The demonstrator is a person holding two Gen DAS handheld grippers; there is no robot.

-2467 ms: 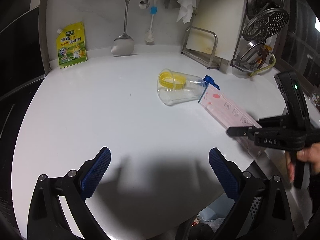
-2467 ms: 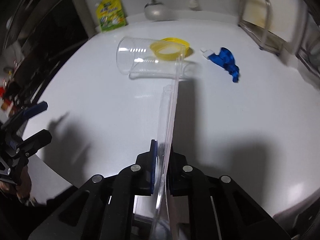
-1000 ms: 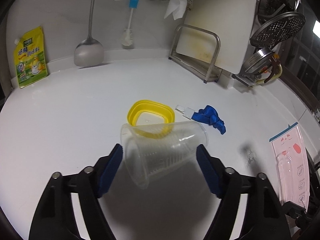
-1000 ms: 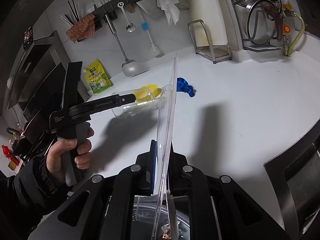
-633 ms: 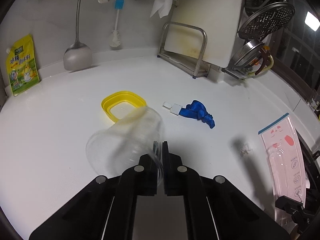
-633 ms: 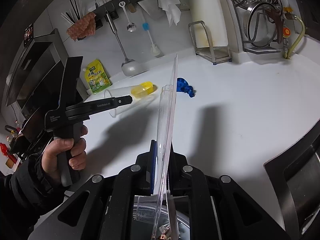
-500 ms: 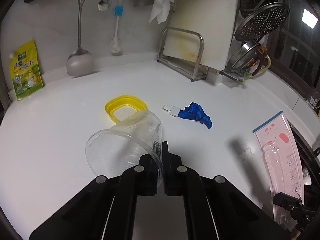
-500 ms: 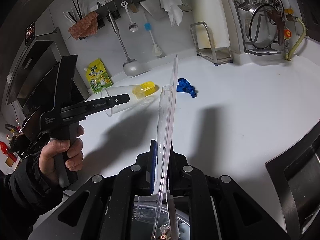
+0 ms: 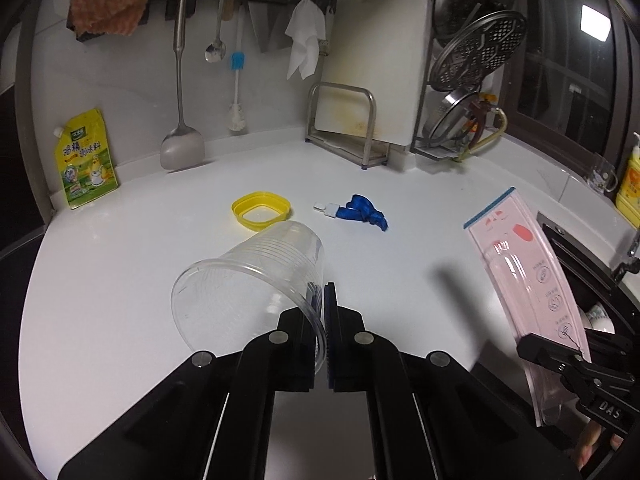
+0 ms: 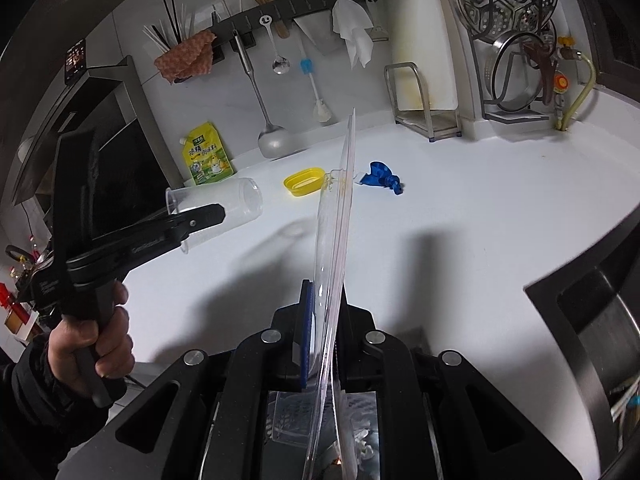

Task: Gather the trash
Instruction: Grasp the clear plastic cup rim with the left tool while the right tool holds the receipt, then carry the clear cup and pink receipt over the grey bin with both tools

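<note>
On the white bench (image 9: 120,272) two bits of trash are left: the yellow lid (image 9: 261,211) and the blue wrapper (image 9: 366,213). My right claw (image 10: 325,300) pinches the flat plastic package (image 10: 336,216); my left claw (image 9: 323,300) pinches the clear cup (image 9: 256,276) by its rim, above the bench.

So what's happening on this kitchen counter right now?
A person is collecting trash with two handheld grippers. The left gripper is shut on the wall of a clear plastic cup, lifted off the white counter. The right gripper pinches a flat plastic package. A yellow lid and blue scrap remain.
</note>
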